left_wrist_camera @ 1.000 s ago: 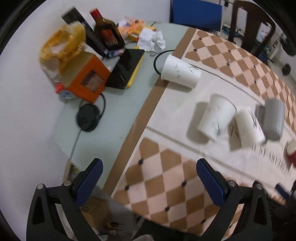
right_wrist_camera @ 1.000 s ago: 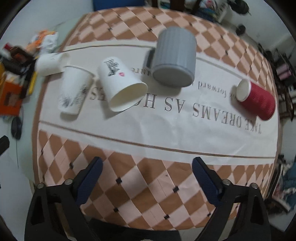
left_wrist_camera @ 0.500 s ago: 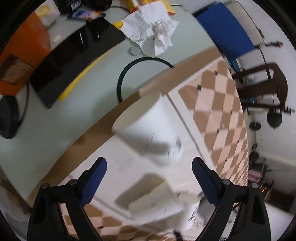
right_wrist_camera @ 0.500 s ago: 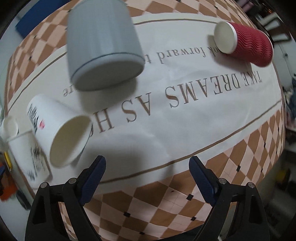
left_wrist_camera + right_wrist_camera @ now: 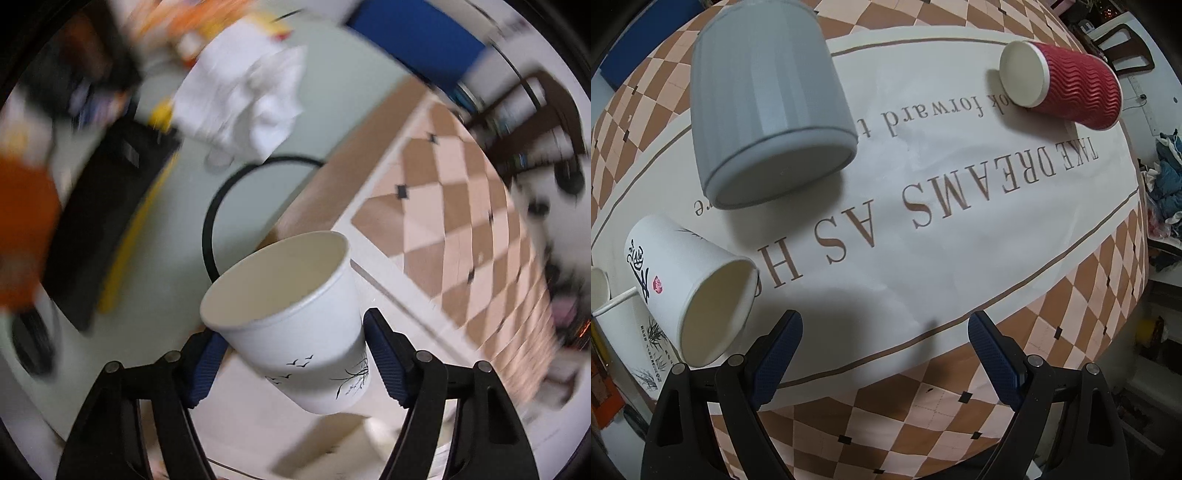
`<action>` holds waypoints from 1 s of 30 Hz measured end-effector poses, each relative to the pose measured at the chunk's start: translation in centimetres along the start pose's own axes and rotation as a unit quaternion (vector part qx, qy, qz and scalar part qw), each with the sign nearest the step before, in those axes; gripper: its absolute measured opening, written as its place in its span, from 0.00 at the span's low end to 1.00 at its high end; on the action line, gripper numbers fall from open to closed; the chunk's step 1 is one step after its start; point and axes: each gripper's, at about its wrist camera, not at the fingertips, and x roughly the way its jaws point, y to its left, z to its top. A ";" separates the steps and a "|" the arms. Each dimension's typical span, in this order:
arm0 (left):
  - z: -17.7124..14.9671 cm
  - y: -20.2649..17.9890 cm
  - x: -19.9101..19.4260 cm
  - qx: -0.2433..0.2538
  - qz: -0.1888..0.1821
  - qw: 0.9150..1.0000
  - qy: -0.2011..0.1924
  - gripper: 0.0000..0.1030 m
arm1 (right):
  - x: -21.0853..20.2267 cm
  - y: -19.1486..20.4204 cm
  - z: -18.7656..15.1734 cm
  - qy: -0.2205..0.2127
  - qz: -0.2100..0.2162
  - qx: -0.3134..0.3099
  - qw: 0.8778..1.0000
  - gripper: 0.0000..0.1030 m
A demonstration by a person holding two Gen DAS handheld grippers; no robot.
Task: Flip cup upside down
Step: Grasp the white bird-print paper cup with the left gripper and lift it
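My left gripper [image 5: 291, 363] is shut on a white paper cup [image 5: 295, 325] with bird and branch prints; the cup is lifted off the table, its open mouth tilted up and away. My right gripper [image 5: 884, 363] is open and empty above the cloth's near border. In the right wrist view a grey ribbed cup [image 5: 764, 99] lies on its side, a white paper cup with calligraphy [image 5: 690, 284] lies with its mouth toward me, another white paper cup [image 5: 624, 339] sits at the left edge, and a red ripple cup [image 5: 1067, 86] lies at the far right.
The round table has a checkered cloth [image 5: 960, 413] with a lettered white band. Behind the held cup are a black cable loop [image 5: 229, 206], crumpled paper [image 5: 251, 103], a black and yellow flat object [image 5: 110, 206] and an orange box [image 5: 22, 236]. A dark chair [image 5: 543, 107] stands far right.
My left gripper closed on the white paper cup and lifted it, mouth now tilted up. My right gripper moved closer to the cloth; the cups there lie as before.
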 end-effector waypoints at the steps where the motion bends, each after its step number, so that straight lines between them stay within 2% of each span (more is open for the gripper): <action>1: -0.2 -0.4 -0.4 0.027 0.012 1.000 -0.007 0.68 | -0.3 -0.1 0.2 0.000 0.001 -0.001 1.000 0.90; 3: -0.9 -1.0 -1.3 0.076 0.031 0.996 -0.017 0.68 | -0.7 -0.1 0.4 -0.001 0.005 -0.006 1.000 0.90; 6: -2.8 -2.0 -3.7 0.146 0.052 0.987 -0.033 0.68 | -1.6 -0.6 0.3 -0.003 0.005 -0.030 1.000 0.90; 9: -6.1 -3.3 -6.5 0.198 0.051 0.978 -0.037 0.68 | -2.1 -1.7 0.0 -0.011 -0.004 -0.061 0.998 0.90; 13: -12.5 -5.9 -8.5 0.245 0.031 0.969 -0.012 0.68 | -2.4 -3.3 -0.9 -0.013 -0.013 -0.107 0.994 0.90; 15: -15.5 -7.7 -8.5 0.262 0.014 0.965 0.019 0.68 | -2.4 -4.7 -1.4 -0.021 -0.019 -0.127 0.991 0.90; 19: -22.9 -11.7 -6.2 0.282 -0.012 0.956 0.079 0.68 | -2.1 -7.9 -2.1 -0.019 -0.019 -0.137 0.990 0.90; 22: -27.7 -14.3 -2.9 0.293 -0.017 0.949 0.119 0.68 | -1.1 -12.7 -3.1 -0.019 -0.029 -0.134 0.990 0.90; 25: -31.2 -16.6 0.0 0.289 -0.017 0.945 0.154 0.68 | 0.1 -16.3 -3.0 -0.007 -0.034 -0.127 0.991 0.90; 27: -33.3 -18.1 1.4 0.296 -0.012 0.940 0.168 0.68 | 1.8 -19.1 -3.1 -0.005 -0.037 -0.124 0.992 0.90; 30: -35.1 -19.8 2.9 0.315 0.002 0.933 0.174 0.68 | 2.4 -21.2 -2.5 -0.002 -0.043 -0.117 0.992 0.90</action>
